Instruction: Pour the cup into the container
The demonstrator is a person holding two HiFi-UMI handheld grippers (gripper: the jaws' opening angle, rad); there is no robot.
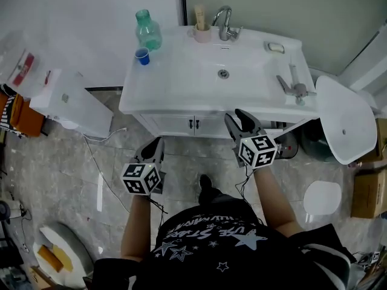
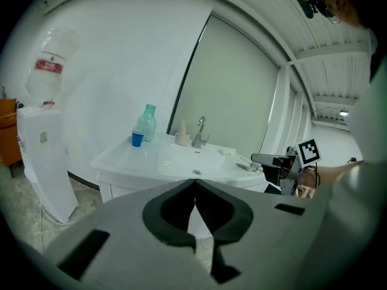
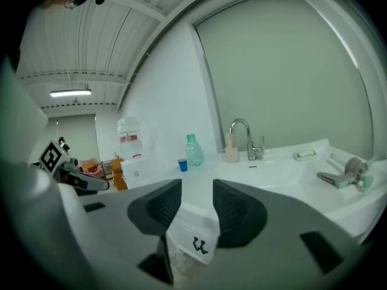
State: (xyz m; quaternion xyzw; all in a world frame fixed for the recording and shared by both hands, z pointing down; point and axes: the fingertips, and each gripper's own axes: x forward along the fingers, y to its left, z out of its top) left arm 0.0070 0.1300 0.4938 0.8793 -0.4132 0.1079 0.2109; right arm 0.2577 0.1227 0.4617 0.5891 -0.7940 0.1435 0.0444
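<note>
Closed and empty, the left gripper (image 1: 155, 145) hangs near the vanity (image 1: 181, 98) front; the right gripper (image 1: 240, 119) is parted on nothing. Far left on top, the blue cup (image 1: 142, 56) stands just beside the green bottle (image 1: 148, 30); a hasty reach could topple either

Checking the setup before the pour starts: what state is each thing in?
blue cup: upright on the sink counter, untouched.
green bottle: upright beside the blue cup.
faucet: no water visibly running.
left gripper: jaws together, empty.
right gripper: jaws apart, empty.
</note>
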